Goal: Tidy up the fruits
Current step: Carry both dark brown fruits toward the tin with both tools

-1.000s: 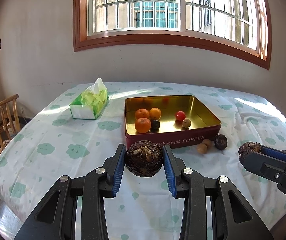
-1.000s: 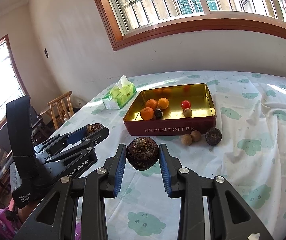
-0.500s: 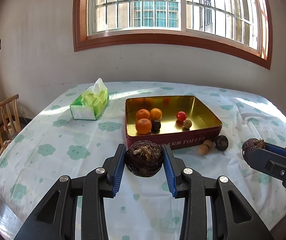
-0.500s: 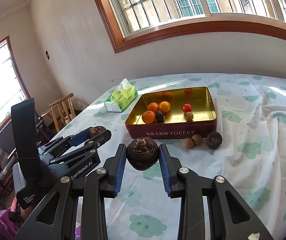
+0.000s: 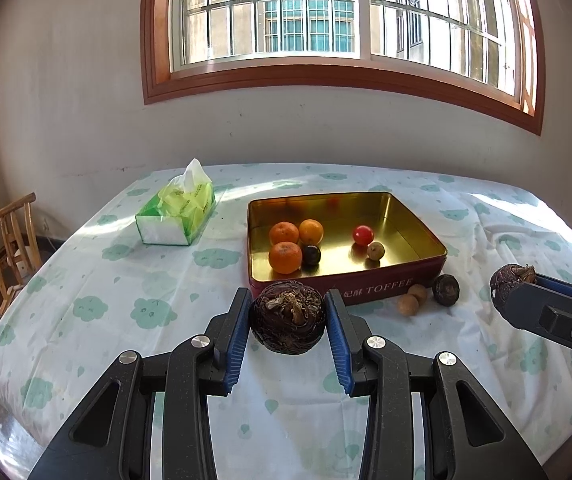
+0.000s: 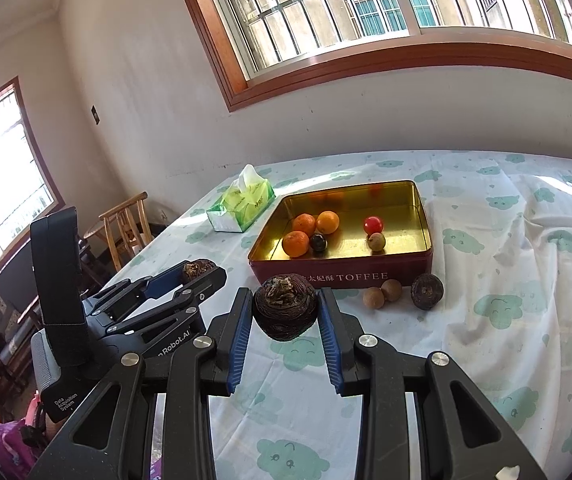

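A: Left gripper (image 5: 288, 322) clenched on dark scaly fruit (image 5: 288, 318); right gripper (image 6: 285, 313) clenched on second scaly fruit (image 6: 285, 306). Both aloft before toffee tin (image 6: 380, 279), mid-table.

B: Carry over near rim, lower inside, release onto bare gold floor, right half. Avoid oranges (image 5: 285, 257). One at a time, probably. Loose fruits (image 6: 427, 291) left at tin's front wall.

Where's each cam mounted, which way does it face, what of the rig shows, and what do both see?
Left wrist: on the left hand-held gripper, facing along its fingers at the toffee tin and window; right hand-held gripper enters at the right edge.
Right wrist: on the right one, same heading; left one enters at left.
Shared: tin, tissue box, loose fruit.
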A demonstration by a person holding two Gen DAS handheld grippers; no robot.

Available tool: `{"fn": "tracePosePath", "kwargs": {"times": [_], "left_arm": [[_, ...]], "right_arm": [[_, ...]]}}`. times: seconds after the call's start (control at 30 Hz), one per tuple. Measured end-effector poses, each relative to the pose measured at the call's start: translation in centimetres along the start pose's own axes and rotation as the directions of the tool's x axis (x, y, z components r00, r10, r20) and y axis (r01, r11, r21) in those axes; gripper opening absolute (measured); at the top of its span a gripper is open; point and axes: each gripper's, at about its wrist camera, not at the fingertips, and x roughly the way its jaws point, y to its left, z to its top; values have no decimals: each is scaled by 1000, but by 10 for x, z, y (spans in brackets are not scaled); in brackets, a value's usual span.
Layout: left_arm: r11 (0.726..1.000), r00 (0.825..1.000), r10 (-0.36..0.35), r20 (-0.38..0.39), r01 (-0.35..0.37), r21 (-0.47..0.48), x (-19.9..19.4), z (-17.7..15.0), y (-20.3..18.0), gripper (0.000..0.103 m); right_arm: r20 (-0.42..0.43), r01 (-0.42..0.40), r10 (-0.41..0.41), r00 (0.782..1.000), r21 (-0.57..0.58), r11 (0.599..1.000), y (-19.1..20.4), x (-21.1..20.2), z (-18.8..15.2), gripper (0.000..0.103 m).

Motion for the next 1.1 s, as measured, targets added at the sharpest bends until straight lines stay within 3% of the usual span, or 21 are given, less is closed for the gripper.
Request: {"fn": "tracePosePath", "kwargs": {"times": [1.1], "left_arm": [[999,1000,16,-4,-16,52,52,39,-19,38]], "right_arm": [[12,-6,6,1000,16,1000,-36,38,49,30]]}}
